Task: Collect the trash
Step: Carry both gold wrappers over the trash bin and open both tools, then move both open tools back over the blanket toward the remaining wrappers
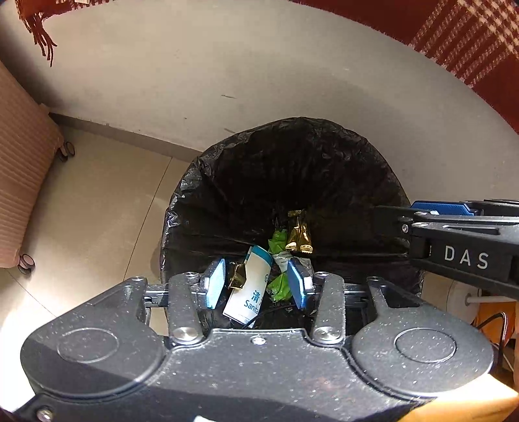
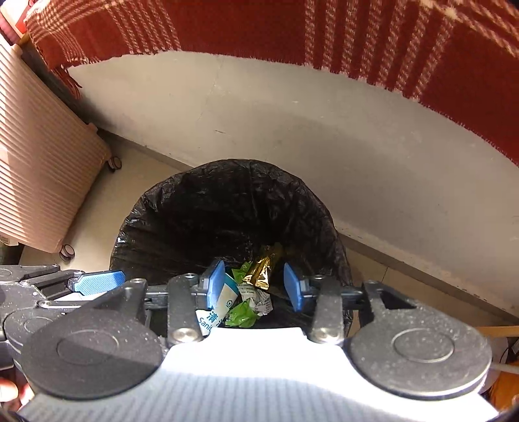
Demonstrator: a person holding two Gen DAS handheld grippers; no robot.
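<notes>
A bin with a black liner (image 1: 227,181) (image 2: 181,207) stands on the floor against the wall, and both grippers point down into it. In the bin lie a white and blue wipe packet (image 1: 249,292) (image 2: 212,315), a gold wrapper (image 1: 298,237) (image 2: 261,271) and green wrappers (image 1: 279,287) (image 2: 241,315). My left gripper (image 1: 256,282) is open over the near rim, with a small gold wrapper (image 1: 236,276) close to its left pad; I cannot tell whether they touch. My right gripper (image 2: 254,285) is open with nothing pressed between its pads. Each gripper shows at the edge of the other's view.
A pink ribbed suitcase (image 1: 19,181) (image 2: 42,168) on wheels stands left of the bin. A red plaid cloth (image 2: 292,29) (image 1: 470,42) with fringe hangs above along the wall. Cables and an orange thing (image 1: 493,315) lie at the right on the tiled floor.
</notes>
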